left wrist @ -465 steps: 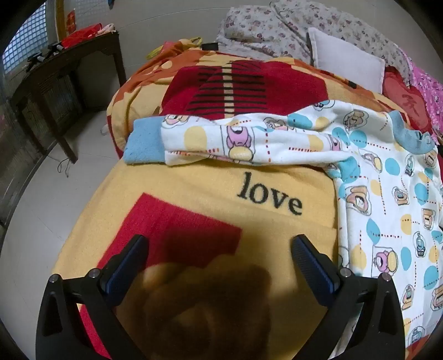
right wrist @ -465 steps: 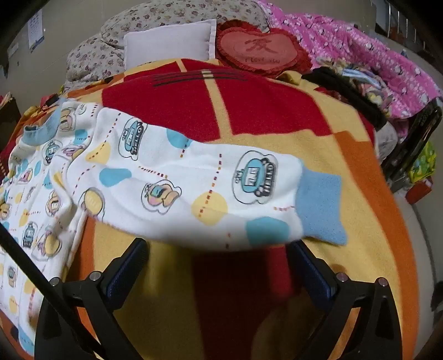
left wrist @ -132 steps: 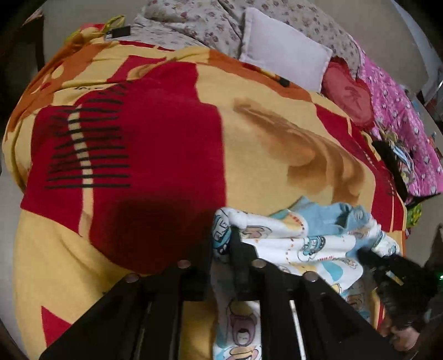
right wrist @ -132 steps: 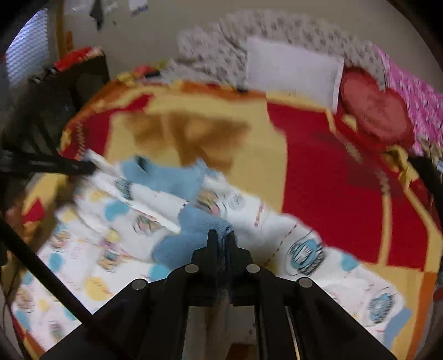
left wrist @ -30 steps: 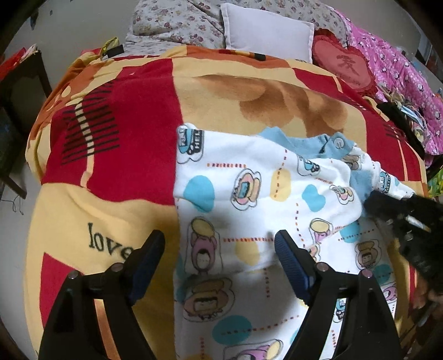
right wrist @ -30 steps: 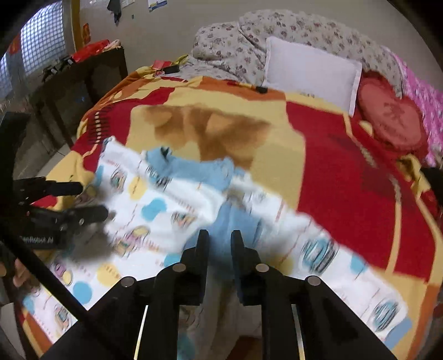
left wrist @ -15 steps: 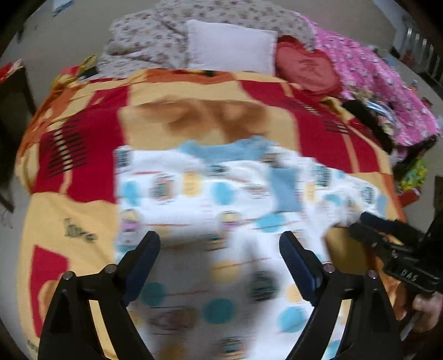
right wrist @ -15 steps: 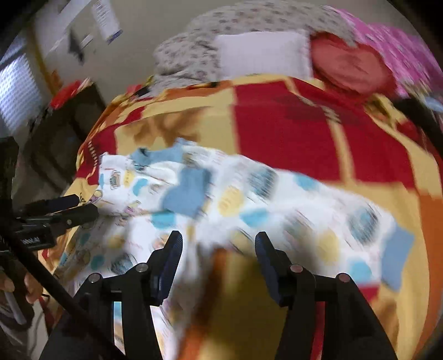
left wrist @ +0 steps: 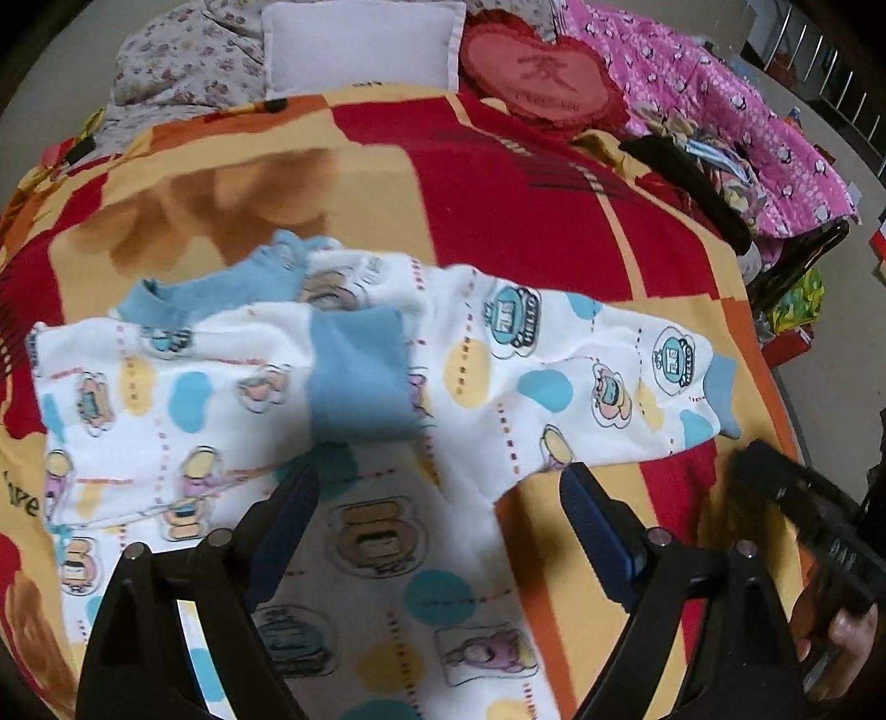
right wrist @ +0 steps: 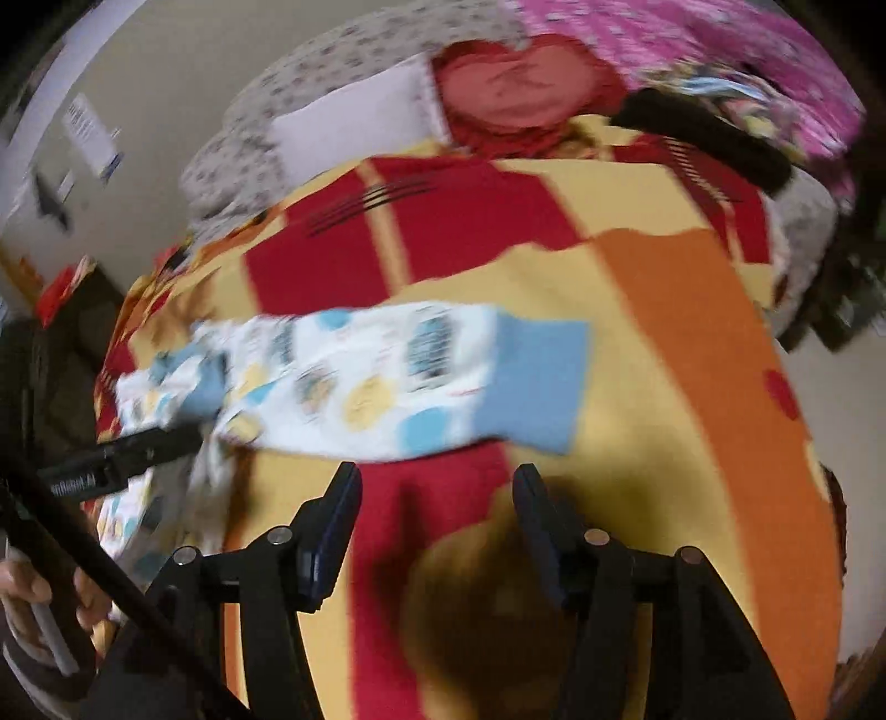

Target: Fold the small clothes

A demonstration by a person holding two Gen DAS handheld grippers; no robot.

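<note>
A small white top (left wrist: 354,487) with cartoon prints and blue cuffs lies flat on the red and yellow blanket (left wrist: 498,183). Its left sleeve is folded across the chest, blue cuff (left wrist: 360,376) in the middle. Its right sleeve (left wrist: 609,376) still stretches out to the right. My left gripper (left wrist: 437,515) is open and empty above the shirt's body. My right gripper (right wrist: 437,515) is open and empty just in front of the right sleeve's blue cuff (right wrist: 531,382); this view is blurred. The right gripper also shows at the right in the left wrist view (left wrist: 797,520).
A white pillow (left wrist: 365,44), a red heart cushion (left wrist: 542,72) and a flowered quilt (left wrist: 183,61) lie at the bed's head. Pink bedding (left wrist: 764,133) and dark clothes (left wrist: 686,183) pile along the right edge. The bed edge drops off at the right (right wrist: 803,387).
Both grippers let go of the shirt and opened. The left sleeve now lies folded over the chest. Both views swung right, toward the outstretched right sleeve.
</note>
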